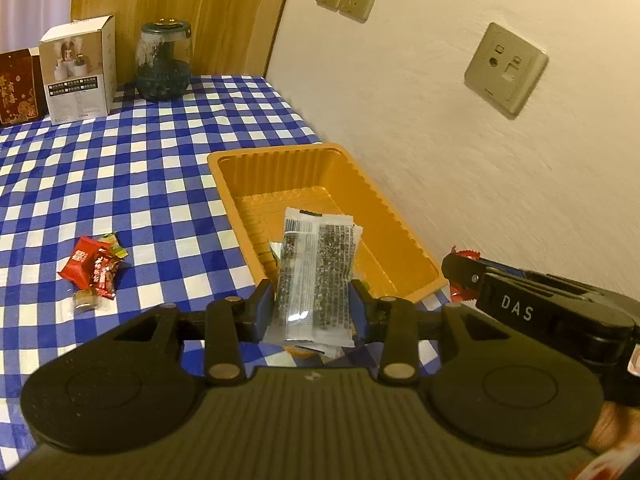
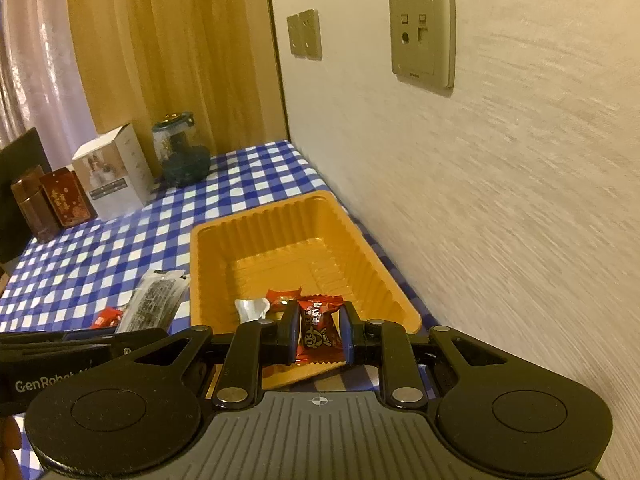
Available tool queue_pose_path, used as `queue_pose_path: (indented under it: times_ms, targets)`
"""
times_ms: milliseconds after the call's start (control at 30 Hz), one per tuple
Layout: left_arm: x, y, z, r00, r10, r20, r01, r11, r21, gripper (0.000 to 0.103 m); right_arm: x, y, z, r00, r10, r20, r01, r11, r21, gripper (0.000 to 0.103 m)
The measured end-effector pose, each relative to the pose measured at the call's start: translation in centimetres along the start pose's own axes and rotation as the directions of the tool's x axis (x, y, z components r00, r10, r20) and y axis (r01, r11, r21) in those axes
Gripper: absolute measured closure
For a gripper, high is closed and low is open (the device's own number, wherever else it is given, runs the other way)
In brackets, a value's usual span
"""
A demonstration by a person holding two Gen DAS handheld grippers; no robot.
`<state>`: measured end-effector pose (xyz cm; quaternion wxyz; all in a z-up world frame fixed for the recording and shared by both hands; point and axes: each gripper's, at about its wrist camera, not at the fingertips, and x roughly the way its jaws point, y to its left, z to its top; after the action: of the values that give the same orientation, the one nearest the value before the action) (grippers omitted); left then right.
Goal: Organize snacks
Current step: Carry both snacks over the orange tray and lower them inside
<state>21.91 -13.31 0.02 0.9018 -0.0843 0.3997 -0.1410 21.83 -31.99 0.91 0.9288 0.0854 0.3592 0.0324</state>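
My left gripper (image 1: 316, 304) is shut on a clear packet of dark seaweed-like snack (image 1: 316, 276), held upright over the near end of the orange plastic tray (image 1: 384, 216). My right gripper (image 2: 319, 334) is shut on a red wrapped candy (image 2: 320, 332), over the tray's (image 2: 224, 236) near right corner. In the tray lie another red candy (image 2: 282, 296) and a silvery wrapper (image 2: 252, 308). The right gripper (image 1: 460, 274) shows at the right of the left wrist view with red wrapper ends sticking out. The seaweed packet (image 2: 154, 300) appears left of the tray in the right wrist view.
A small pile of red candies (image 1: 94, 266) and a round brown sweet (image 1: 85, 300) lies on the blue checked tablecloth (image 1: 120, 168) left of the tray. At the far end stand a white box (image 1: 78, 72), a dark glass jar (image 1: 162, 64) and a red box (image 1: 18, 88). A wall with sockets (image 1: 506, 68) runs along the right.
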Motion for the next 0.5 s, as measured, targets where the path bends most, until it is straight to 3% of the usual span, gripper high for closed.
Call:
queue_pose_path:
  times_ms: [500]
  targets:
    - [5.3,0.6,2.8,1.000,-0.001,-0.024,0.000,0.999,-0.042,0.067,4.2,-0.9,2.1,1.000,0.010,-0.019,-0.010,1.000,0.015,0.082]
